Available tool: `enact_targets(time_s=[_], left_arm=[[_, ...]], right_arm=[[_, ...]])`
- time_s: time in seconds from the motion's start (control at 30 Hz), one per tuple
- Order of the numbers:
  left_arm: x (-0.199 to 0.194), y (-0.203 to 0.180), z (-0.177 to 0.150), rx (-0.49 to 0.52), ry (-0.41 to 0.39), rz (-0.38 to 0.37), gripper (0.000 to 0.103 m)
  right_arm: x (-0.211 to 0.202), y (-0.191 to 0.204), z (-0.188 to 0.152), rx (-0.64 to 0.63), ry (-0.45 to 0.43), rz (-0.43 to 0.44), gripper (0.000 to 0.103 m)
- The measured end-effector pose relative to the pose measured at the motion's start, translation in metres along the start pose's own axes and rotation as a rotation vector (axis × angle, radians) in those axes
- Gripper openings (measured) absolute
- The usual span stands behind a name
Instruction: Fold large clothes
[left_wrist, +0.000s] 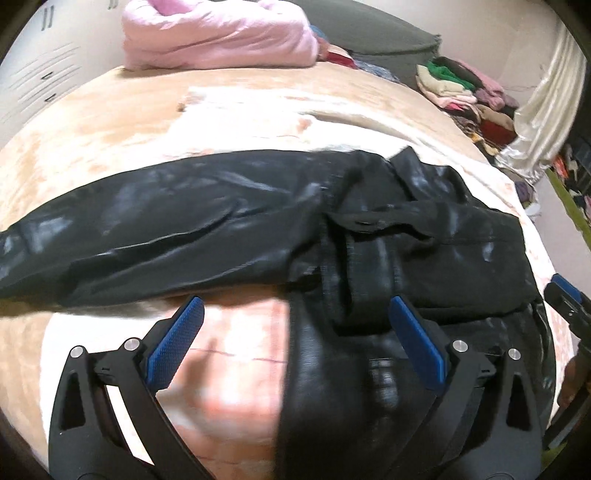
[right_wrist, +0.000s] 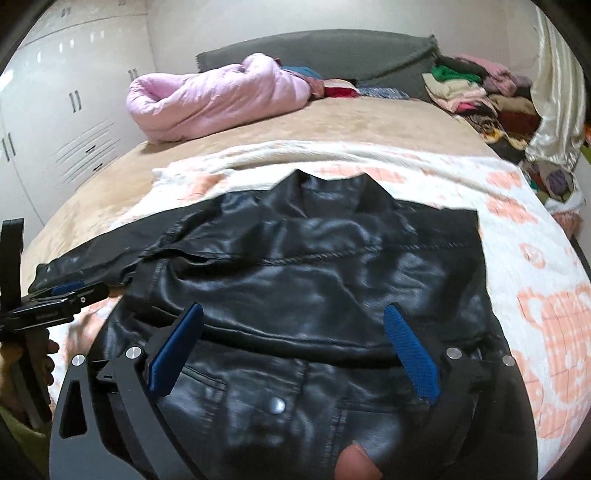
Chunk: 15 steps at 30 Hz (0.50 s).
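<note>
On the bed, atop a white-and-peach patterned blanket: one black leather jacket, laid flat, collar toward the headboard, one sleeve stretched out to the left. Left gripper — jaws spread wide, holding nothing, hovering over the jacket's left edge below the sleeve. Right gripper — jaws likewise wide, empty, above the jacket's body. Far end of bed: rolled pink quilt. Right of the bed: heap of assorted clothes. Left wall: white wardrobe.
</note>
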<state>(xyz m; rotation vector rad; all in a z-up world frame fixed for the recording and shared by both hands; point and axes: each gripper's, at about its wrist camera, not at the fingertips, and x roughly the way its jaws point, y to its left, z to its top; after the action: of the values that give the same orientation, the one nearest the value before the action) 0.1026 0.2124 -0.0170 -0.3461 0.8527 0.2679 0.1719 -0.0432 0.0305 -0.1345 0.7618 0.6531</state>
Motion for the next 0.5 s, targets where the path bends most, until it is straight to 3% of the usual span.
enact_targets(time_s=[0.5], left_arm=[[-0.026, 0.070, -0.002, -0.142, -0.041, 0.082, 0.094]], right_arm=[[0.004, 0.087, 0.028, -0.128, -0.039, 0.080, 0.098]])
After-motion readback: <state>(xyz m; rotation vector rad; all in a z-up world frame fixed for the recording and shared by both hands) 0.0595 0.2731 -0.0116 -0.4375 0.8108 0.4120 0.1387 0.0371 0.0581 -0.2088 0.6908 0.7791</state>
